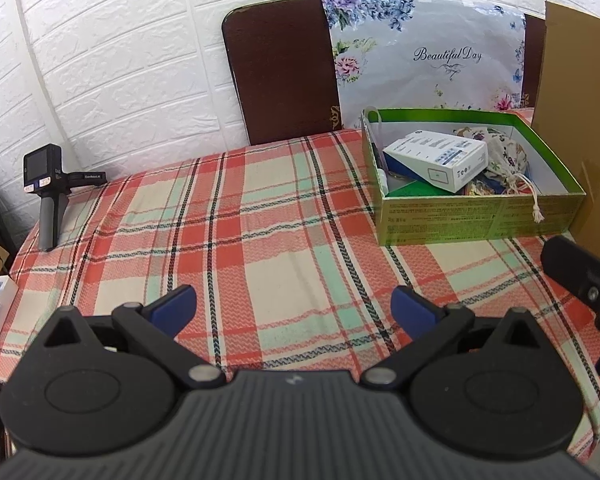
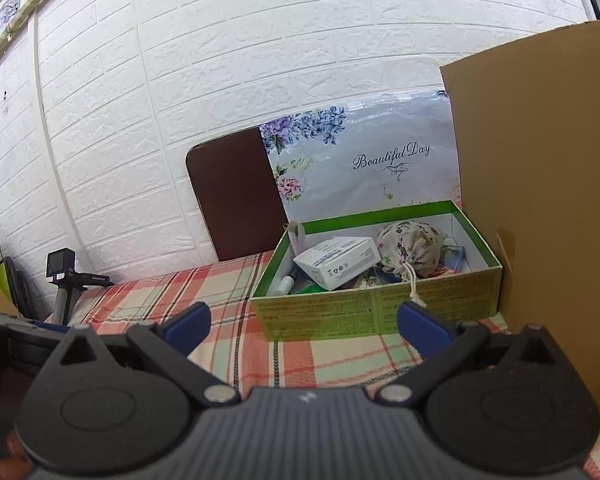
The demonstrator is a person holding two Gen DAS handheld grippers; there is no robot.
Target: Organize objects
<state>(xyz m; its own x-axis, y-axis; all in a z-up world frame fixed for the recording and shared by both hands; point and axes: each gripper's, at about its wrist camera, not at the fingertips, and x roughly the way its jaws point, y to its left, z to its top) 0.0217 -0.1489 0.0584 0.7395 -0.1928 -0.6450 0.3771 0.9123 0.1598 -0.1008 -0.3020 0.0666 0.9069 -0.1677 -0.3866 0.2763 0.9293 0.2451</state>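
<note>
A green open box stands at the far right of the plaid tablecloth. In it lie a white carton, a floral drawstring pouch and several small items. Its string hangs over the front wall. My left gripper is open and empty above the cloth, near the front. My right gripper is open and empty, just in front of the green box; the white carton and pouch show inside.
A black handheld camera on a grip stands at the table's far left edge. A cardboard sheet rises right of the box. A brown board with a floral bag leans on the white brick wall behind.
</note>
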